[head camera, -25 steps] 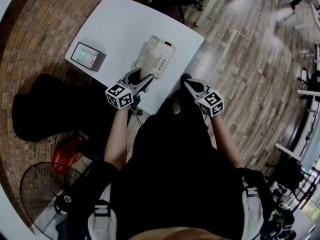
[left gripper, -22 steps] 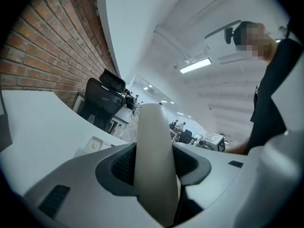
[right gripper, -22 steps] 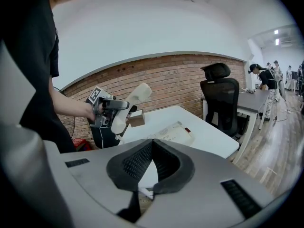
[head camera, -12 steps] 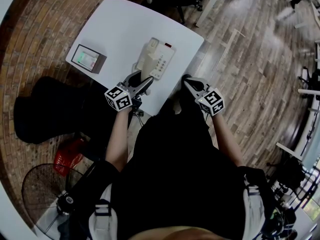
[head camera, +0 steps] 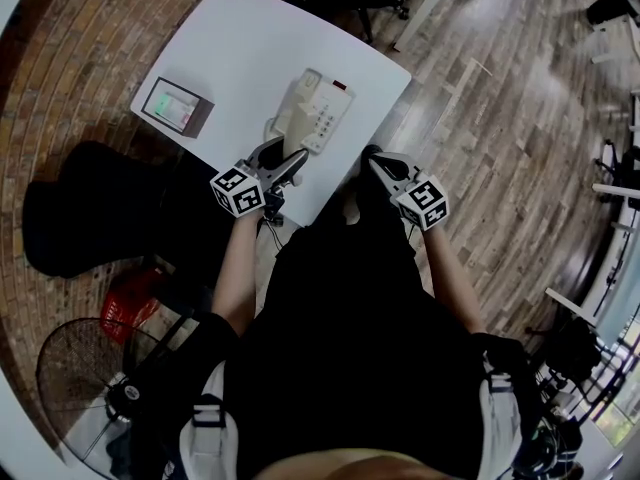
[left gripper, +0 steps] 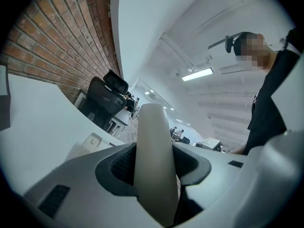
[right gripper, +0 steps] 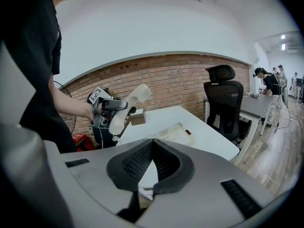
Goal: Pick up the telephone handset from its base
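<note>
Seen from overhead, a person in dark clothes stands at the near edge of a white surface [head camera: 240,58], with tongs in each hand. The left tongs [head camera: 284,159] pinch the cream telephone handset [head camera: 293,126] across its middle, with both dark ribbed pads pressed against its sides. The right gripper view shows the handset held in the air at a tilt, its far end higher, above the near part of the surface and clear of the telephone base [head camera: 326,118]. The base lies flat on the surface with its keypad facing up. The right tongs [right gripper: 150,145] sit to the right of the surface's edge, well apart from the telephone. Their pads are pressed together at the tips with nothing between them. A small box [head camera: 174,110] sits on the left part of the surface, away from the telephone. A black office chair [right gripper: 223,103] stands at the far side, with a brick wall [right gripper: 180,80] behind it.
</note>
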The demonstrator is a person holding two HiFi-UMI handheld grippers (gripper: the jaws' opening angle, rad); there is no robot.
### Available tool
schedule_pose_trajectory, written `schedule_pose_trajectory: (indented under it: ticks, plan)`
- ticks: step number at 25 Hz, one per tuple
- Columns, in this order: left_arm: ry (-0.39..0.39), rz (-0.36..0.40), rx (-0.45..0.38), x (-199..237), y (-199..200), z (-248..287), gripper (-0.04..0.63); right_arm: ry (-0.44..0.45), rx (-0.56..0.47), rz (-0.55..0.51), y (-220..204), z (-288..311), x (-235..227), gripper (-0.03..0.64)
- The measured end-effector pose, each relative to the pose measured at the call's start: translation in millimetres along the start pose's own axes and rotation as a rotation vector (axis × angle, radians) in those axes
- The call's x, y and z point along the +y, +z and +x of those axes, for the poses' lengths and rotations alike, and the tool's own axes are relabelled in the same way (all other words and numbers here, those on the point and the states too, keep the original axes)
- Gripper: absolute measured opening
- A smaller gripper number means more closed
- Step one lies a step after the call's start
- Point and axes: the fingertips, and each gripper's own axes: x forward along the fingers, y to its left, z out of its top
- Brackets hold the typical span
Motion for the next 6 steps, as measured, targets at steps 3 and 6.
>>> schedule_pose_trajectory:
  ticks: [3,6]
  plan:
    - [-0.005,0.003,0.001,-2.9,-2.3,-0.5,0.218,-0.006,0.001,-0.006,-0.2,-1.5,0.6,-0.005]
    - [-0.005,0.000,-0.003,-6.0,-5.4,-2.9,0.218,-0.004,0.002,-0.011,0.0,-3.5,2.8,-0.005]
